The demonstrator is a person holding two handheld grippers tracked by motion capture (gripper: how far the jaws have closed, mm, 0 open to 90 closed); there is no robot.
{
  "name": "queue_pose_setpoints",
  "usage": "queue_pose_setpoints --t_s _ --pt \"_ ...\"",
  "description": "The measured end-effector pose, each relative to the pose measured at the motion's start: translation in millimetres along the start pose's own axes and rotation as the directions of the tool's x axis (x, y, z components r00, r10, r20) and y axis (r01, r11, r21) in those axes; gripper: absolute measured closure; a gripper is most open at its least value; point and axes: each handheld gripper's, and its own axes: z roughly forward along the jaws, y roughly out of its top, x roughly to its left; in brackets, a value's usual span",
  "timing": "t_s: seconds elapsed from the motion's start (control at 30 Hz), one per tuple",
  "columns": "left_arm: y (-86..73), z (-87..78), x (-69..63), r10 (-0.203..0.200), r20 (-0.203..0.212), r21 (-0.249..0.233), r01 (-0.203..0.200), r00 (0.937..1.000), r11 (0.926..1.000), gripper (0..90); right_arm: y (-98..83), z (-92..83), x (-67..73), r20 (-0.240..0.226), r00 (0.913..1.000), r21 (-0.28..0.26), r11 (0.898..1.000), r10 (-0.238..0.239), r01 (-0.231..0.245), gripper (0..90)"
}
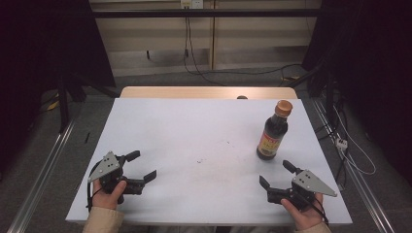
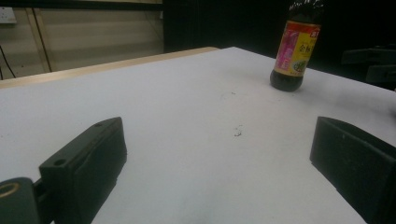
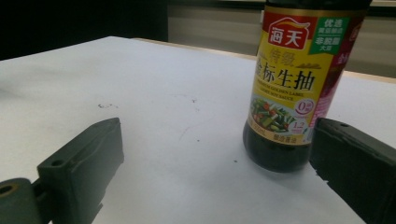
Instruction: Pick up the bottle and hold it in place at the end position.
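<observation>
1. Bottle position: the soy sauce bottle (image 1: 274, 130) stands upright on the right half of the bench (image 1: 194, 145), toward the far edge. Its cap is on, and dark liquid shows below the yellow label.

2. Right gripper (image 1: 276, 175): it is held low over the near right corner of the bench, aimed toward the bottle. Its fingers (image 3: 79, 163) are spread wide with nothing between them. In the right gripper view the bottle (image 3: 299, 88) sits just ahead and off-centre, close to the right-hand finger; whether it touches that finger cannot be told.

3. Left gripper (image 1: 142, 166): it is held low over the near left part of the bench, well apart from the bottle. Its fingers (image 2: 84, 163) are likewise wide and empty. In the left gripper view the bottle (image 2: 295, 46) stands far off at the upper right.

4. Step in hand: judged as the approach phase. Neither gripper has taken hold, and the right gripper is the nearer candidate for the grasp.

5. Next move, requirement: the right gripper would need to shift sideways until the bottle body lies centred between the fingers, then advance and close on the labelled section, which is the widest and most stable part.

6. Caution: the bottle is tall with a narrow base. A finger striking it off-centre could tip it.
</observation>
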Motion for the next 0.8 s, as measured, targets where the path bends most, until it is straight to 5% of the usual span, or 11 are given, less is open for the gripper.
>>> queue_pose_setpoints --t_s 0.5,0.8 --pt "-0.4 1.7 0.8 0.007 0.006 0.009 -0.007 1.0 0.9999 3.7 9.5 7.1 -4.5 0.034 0.9994 0.02 1.0 -0.007 0.006 3.7" --pt "-1.2 1.1 2.2 0.013 0.006 0.014 -0.013 0.9999 0.9998 3.8 33.5 14.3 -17.8 0.104 0.9945 -0.021 1.0 0.011 -0.009 1.7"
